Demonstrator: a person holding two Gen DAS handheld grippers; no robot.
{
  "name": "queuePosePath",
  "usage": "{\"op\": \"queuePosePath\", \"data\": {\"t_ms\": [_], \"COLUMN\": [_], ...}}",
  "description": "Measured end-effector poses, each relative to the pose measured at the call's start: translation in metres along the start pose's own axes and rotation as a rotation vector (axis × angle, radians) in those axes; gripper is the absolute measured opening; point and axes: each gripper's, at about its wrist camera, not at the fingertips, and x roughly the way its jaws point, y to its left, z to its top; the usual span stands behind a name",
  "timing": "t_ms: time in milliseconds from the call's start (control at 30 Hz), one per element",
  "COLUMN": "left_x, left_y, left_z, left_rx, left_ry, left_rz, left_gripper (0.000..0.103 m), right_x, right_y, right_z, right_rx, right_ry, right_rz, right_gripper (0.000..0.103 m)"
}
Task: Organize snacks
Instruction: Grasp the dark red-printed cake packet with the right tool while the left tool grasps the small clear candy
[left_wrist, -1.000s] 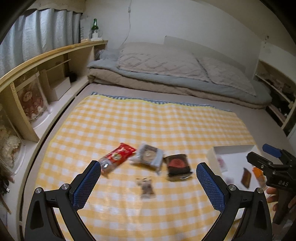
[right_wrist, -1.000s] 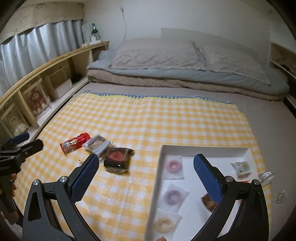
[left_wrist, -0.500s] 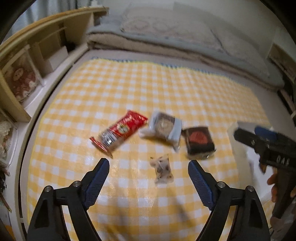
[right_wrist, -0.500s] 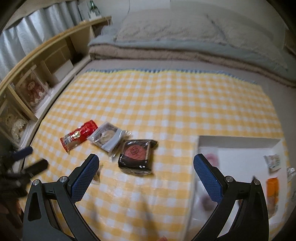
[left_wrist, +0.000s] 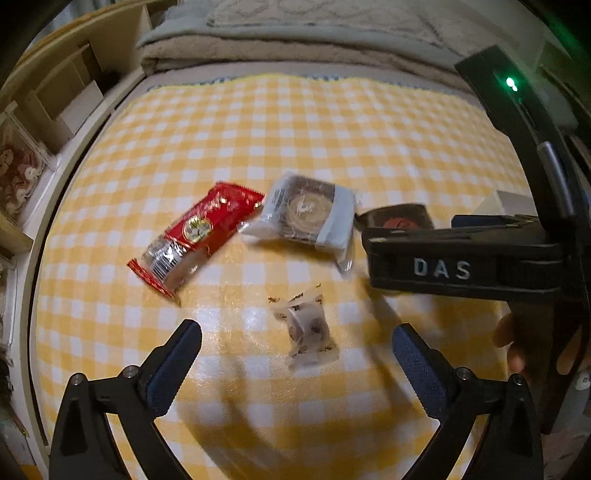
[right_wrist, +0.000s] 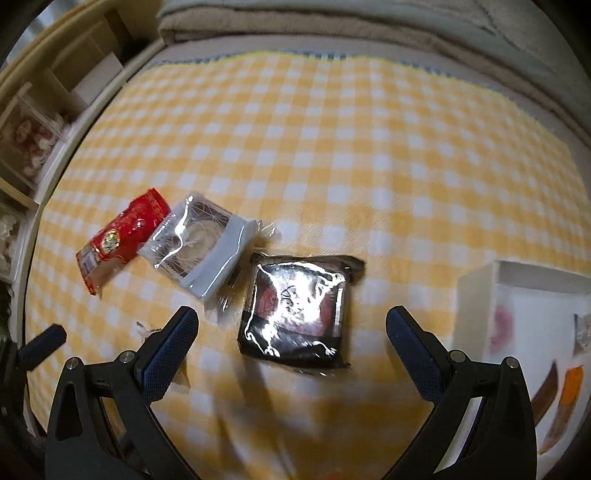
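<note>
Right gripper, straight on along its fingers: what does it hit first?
Most likely the black packet: it lies centred between the open jaws of the right gripper, just ahead on the checked cloth. Depth is unclear, so height above it is uncertain.

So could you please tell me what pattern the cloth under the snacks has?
The cloth is yellow-and-white check, clearest in the right wrist view.

dim warm light | motion blur | wrapper glare | fisheye-warped edges
</note>
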Motion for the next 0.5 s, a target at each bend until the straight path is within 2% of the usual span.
{"op": "queuePosePath", "data": {"t_ms": [133,167,200,233,267,433,500], "left_x": [0.014,0.015,0.017,0.020,0.021,0.039,0.047], "left_y": [-0.003,-0.002,-0.002,-0.001,0.000,-0.002,-0.003], "left_z": [0.003,0.001,0.001,0.001,0.000,0.007,0.009], "left_rx": [-0.012,-0.029,-0.049,-0.070,-0.084,-0.117,-0.128], "left_ry": [0.041,0.050,0.063,0.078,0.089,0.120,0.132], "left_rz": [0.000,-0.015,-0.035,-0.050,-0.061,-0.046,-0.030], "left_gripper": [0.103,0.098,0.088,0.082,0.074,0.060,0.051], "right_x": [0.018,0.022,0.025,0.028,0.030,0.026,0.022], "right_y": [0.003,0.004,0.004,0.004,0.004,-0.005,-0.014], "right_z": [0.005,0.005,0.006,0.005,0.005,0.001,0.000], "right_rx": [0.019,0.022,0.024,0.026,0.035,0.063,0.062], "right_ry": [0.028,0.037,0.045,0.051,0.059,0.066,0.063], "right_rz": [-0.002,-0.003,-0.007,-0.015,-0.011,0.005,0.004], "right_gripper": [0.094,0.091,0.083,0.068,0.066,0.062,0.062]}}
